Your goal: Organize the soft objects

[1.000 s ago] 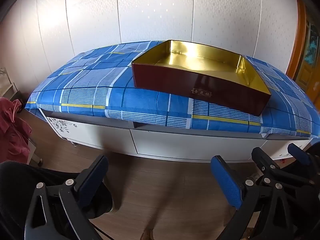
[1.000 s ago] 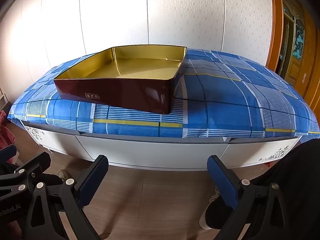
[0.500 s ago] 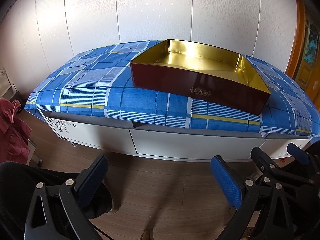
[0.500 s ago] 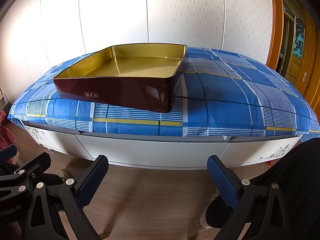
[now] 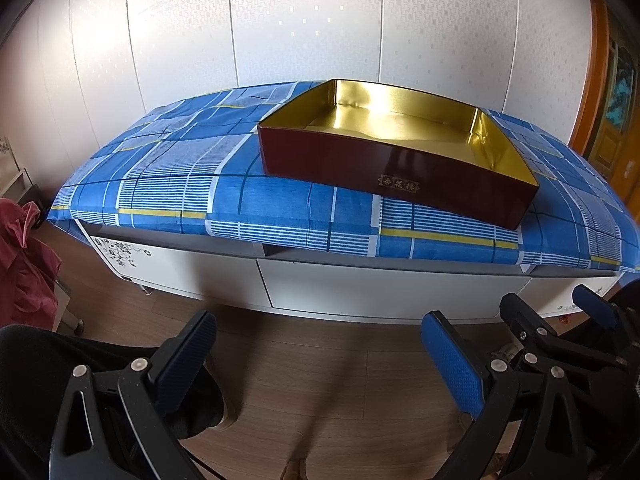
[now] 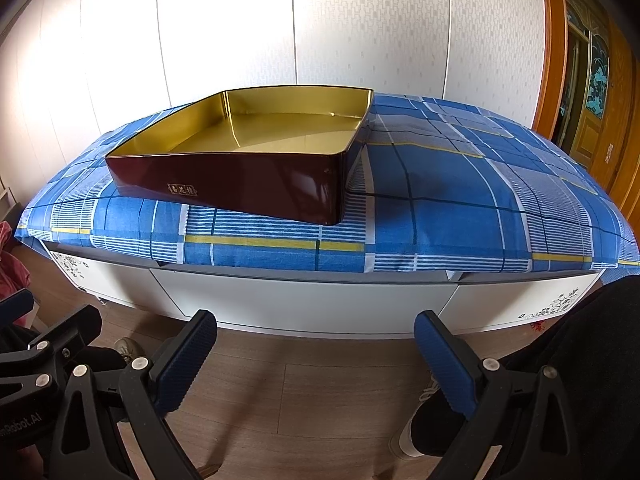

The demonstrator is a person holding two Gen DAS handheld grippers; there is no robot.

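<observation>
A dark red box (image 5: 396,168) with a shiny gold lining sits open-topped on a blue plaid cloth (image 5: 192,184); nothing shows inside it. A small gold label (image 5: 399,184) marks its near wall. In the left wrist view the box lies at about 1 o'clock from the left gripper (image 5: 320,356), well apart from it and higher up, across a stretch of floor. In the right wrist view the same box (image 6: 240,176) lies at about 11 o'clock from the right gripper (image 6: 316,356), also well apart.

The cloth covers the top of a low white desk (image 5: 380,288) with drawer fronts, one of them printed with a dark floral pattern (image 5: 120,252). The desk stands against a pale panelled wall (image 5: 304,20).

Both sets of jaws stand wide, with nothing between their blue pads; only wooden floor (image 6: 340,392) shows in the gap. The right gripper's black frame also shows at 3 o'clock in the left wrist view, and the left gripper's frame at 9 o'clock in the right wrist view, so the two are held side by side, low and short of the desk.

A crumpled pinkish-red cloth (image 5: 24,264) hangs at 9 o'clock in the left wrist view, beside the desk's end. An orange wooden door frame (image 6: 552,52) stands at 2 o'clock in the right wrist view. A dark-clothed leg (image 6: 568,360) of the person fills the lower right there.
</observation>
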